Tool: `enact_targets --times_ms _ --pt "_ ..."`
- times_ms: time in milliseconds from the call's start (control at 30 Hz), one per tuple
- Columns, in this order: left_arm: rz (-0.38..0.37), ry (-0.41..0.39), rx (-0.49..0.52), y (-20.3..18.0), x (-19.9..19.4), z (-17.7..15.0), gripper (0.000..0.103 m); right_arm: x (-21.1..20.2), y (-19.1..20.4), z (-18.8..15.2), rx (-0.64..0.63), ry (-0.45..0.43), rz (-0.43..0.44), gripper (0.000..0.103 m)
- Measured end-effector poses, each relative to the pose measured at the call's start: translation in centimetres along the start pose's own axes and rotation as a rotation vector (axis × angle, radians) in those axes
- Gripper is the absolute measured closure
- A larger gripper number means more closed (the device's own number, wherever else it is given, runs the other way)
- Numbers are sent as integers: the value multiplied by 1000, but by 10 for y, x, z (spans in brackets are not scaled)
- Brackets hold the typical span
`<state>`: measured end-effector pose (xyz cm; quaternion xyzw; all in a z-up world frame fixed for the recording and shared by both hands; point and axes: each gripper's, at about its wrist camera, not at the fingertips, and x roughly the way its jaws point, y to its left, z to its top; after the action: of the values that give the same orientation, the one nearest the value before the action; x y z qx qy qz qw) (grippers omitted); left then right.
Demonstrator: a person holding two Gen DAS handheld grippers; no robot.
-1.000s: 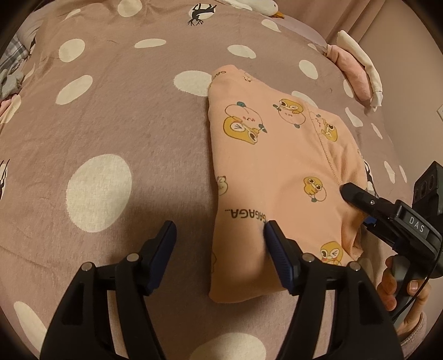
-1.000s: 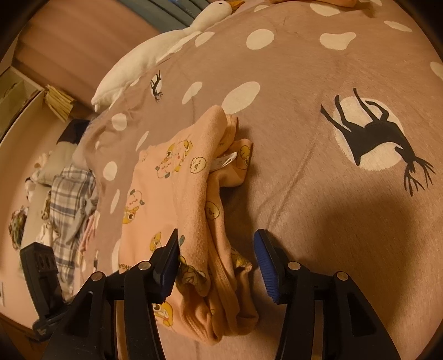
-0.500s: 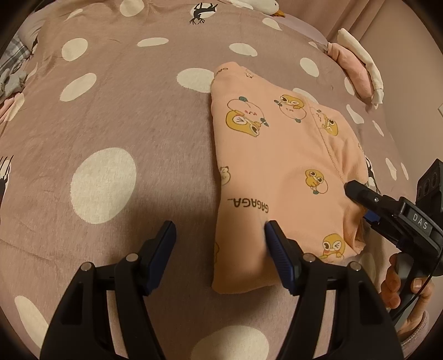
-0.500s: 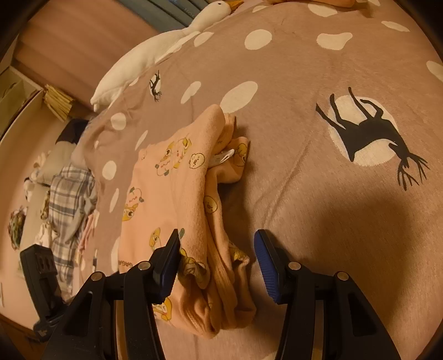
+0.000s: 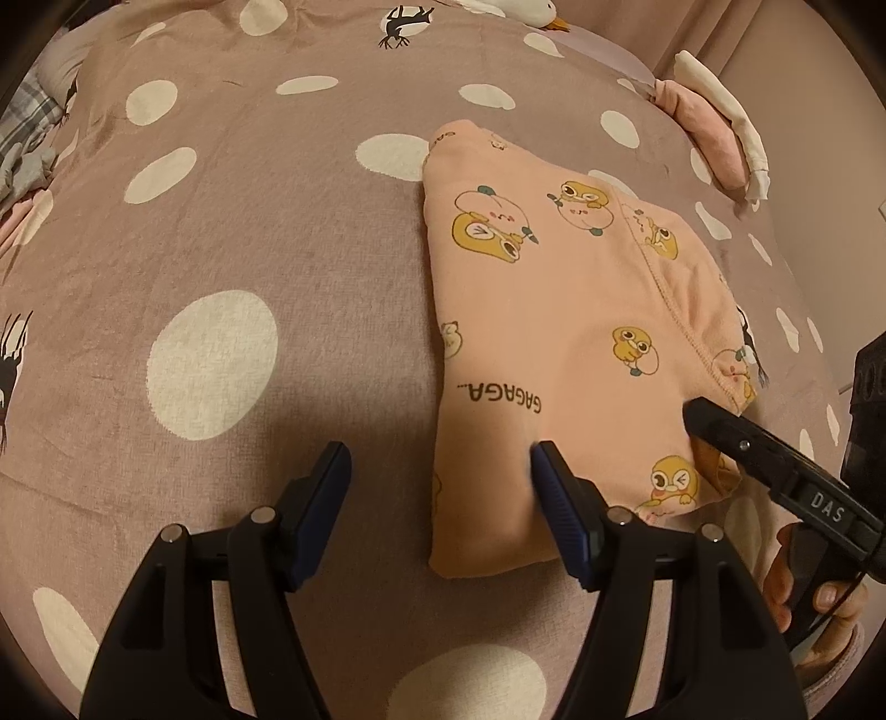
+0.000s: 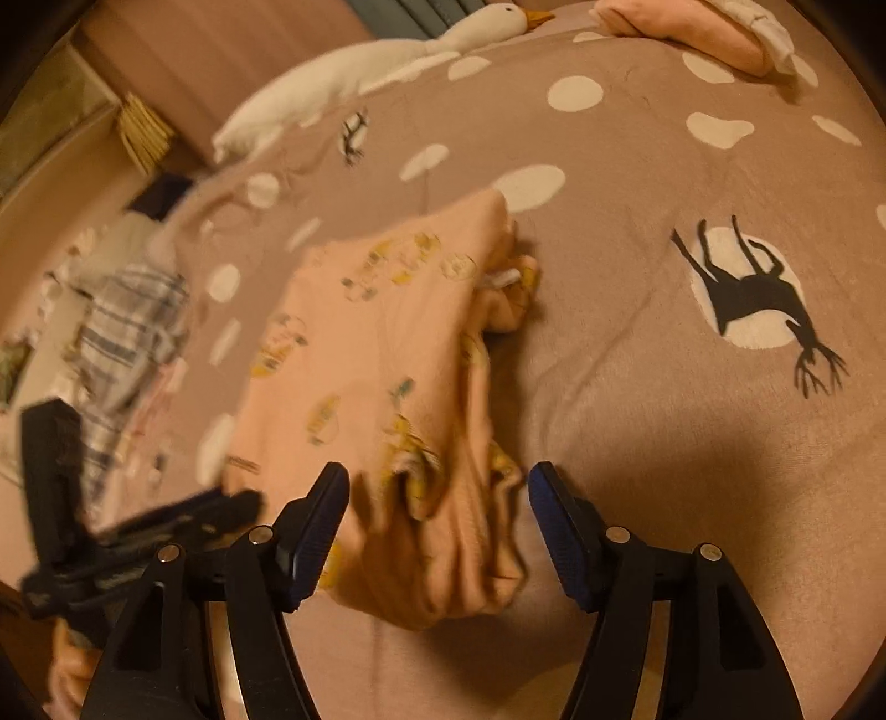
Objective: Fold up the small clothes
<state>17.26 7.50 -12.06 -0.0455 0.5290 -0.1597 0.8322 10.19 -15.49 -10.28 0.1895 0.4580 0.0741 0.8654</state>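
A folded peach garment (image 5: 565, 343) printed with yellow ducks lies flat on the spotted pink-brown bedspread (image 5: 232, 210). My left gripper (image 5: 440, 471) hovers open over the garment's near left edge, one pad above the cloth and the other above the bedspread. In the right wrist view the garment (image 6: 387, 360) shows its bunched, layered side. My right gripper (image 6: 437, 493) straddles that side with its jaws opening; cloth lies between the pads and is not pinched. One right finger (image 5: 736, 437) rests at the garment's right edge, with a hand (image 5: 797, 587) on the handle.
A white goose plush (image 6: 421, 50) lies at the far edge of the bed. Folded pink and white clothes (image 5: 714, 127) sit at the back right. A plaid cloth (image 6: 127, 327) and other items lie off the bed's left side.
The right gripper's jaws have spread wider and its view has rolled and blurred. The garment and the left gripper have barely shifted.
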Motion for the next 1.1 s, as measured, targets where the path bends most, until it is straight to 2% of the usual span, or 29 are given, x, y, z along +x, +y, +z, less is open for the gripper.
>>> enact_targets --times_ms 200,567,733,933,1100 --pt "13 -5 2 2 -2 -6 30 -7 -7 -1 -2 -13 -42 35" --pt "41 -12 1 4 -10 -14 30 -19 -9 -7 5 -26 -88 35" --pt "89 -31 23 3 -18 -19 30 -23 -8 -8 3 -27 -110 35" --pt "167 -57 62 3 -28 -26 31 -35 -8 -11 -9 -42 -194 35" --pt "170 -68 54 6 -35 -31 31 -51 -13 -15 12 -67 -194 35"
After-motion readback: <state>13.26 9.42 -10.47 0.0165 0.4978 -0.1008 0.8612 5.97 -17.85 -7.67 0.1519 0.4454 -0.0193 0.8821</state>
